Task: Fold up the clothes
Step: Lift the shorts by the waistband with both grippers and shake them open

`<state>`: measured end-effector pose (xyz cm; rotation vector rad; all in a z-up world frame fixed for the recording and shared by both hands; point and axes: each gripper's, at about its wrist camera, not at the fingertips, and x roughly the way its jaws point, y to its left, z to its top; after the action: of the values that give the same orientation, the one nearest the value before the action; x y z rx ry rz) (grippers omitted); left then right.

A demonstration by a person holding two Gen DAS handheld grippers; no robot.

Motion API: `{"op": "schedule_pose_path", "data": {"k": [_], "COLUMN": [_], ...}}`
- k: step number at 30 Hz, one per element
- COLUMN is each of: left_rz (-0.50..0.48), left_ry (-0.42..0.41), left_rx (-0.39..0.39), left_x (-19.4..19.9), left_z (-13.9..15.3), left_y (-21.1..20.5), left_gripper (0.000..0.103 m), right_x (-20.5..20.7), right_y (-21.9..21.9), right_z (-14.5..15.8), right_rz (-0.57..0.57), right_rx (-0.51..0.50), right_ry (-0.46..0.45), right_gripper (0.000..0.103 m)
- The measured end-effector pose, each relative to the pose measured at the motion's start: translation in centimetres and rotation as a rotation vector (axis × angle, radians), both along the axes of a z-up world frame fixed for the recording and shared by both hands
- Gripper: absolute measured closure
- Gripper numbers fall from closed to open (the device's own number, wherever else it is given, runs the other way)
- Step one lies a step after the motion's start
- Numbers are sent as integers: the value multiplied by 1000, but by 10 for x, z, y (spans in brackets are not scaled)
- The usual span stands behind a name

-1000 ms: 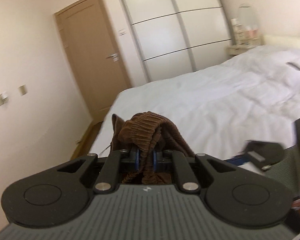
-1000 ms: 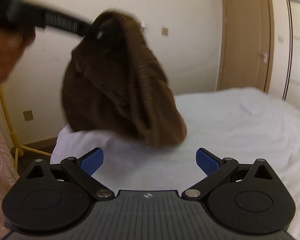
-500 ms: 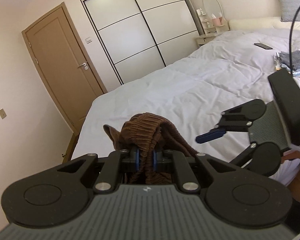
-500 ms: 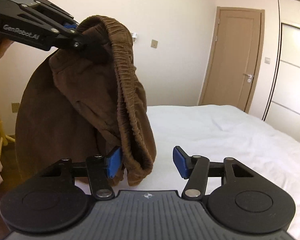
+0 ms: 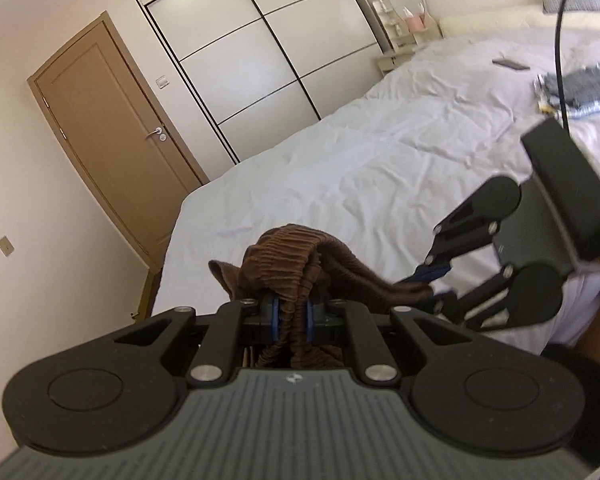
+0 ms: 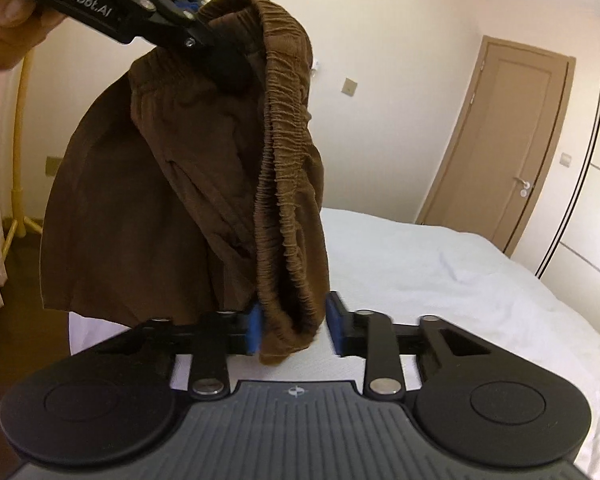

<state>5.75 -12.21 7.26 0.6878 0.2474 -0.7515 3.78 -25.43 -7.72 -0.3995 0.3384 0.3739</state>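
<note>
While the brown shorts (image 6: 188,184) hang in the air above the near corner of the white bed (image 5: 380,152), the left hand-held gripper (image 5: 292,316) pinches their gathered elastic waistband (image 6: 284,152) between its blue pads, jaws nearly together on the bunched cloth. Seen from the right wrist camera, this gripper comes in from the upper left, with a person's hand (image 6: 8,36) behind it, and the garment drapes down from that pinch. Lower on the same waistband, the right hand-held gripper (image 6: 294,330) is closing; the fold of elastic lies between its blue pads (image 6: 254,330), the left pad against the cloth, a slim gap on the right side. Beyond the bed stand a wooden door (image 5: 116,136) and a white sliding wardrobe (image 5: 268,48). Far right on the bed lies a small pile of grey clothes (image 5: 584,88).
</note>
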Motion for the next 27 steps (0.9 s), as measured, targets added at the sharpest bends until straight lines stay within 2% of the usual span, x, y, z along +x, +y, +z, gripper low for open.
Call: {"op": "schedule_pose_path", "data": {"k": [4,8,13,16,18,20,23,25,26,27], "left_rz": [36,39,13,-21,-47,-74,-127,-169,-191,-214], "left_ry": [-1,-15,-46,-41,-29,-24,29,56,62,68], "left_rx": [22,19,10,-15,-41,-54,-90,-88,-84,-80], "left_x": [5,3,-9,-19,-27,-34,-44,-51,-55,-58], "left_z": [-7,-18,-45,-61,-69,-77,-88,-94,-96,-98], "left_y": [8,5,-26,-49,-65,-77,-97,-109,-114,-120], "left_gripper": [93,93,89,81,65,58,58,61,72,87], "right_x": [1,-5,-23,-38,-48,-58,-68,-111,-123,-133], "right_y": [-8,-25,-52,-69,-79,-91,-117,-141,-148,-155], "right_z": [5,22,52,61,65,69,64,92,97,100], "right_rz": [-7,-61,-150,-210,-250,-294,-370,-419,-438,-455], "right_rx": [30,33,10,-13,-28,-40,-40,-43,-45,-48], "right_ry": [-4,-66,-168,-211,-236,-256,-277,-294,-295,-296], "right_gripper": [91,92,92,92,92,92,92,92,92,92]}}
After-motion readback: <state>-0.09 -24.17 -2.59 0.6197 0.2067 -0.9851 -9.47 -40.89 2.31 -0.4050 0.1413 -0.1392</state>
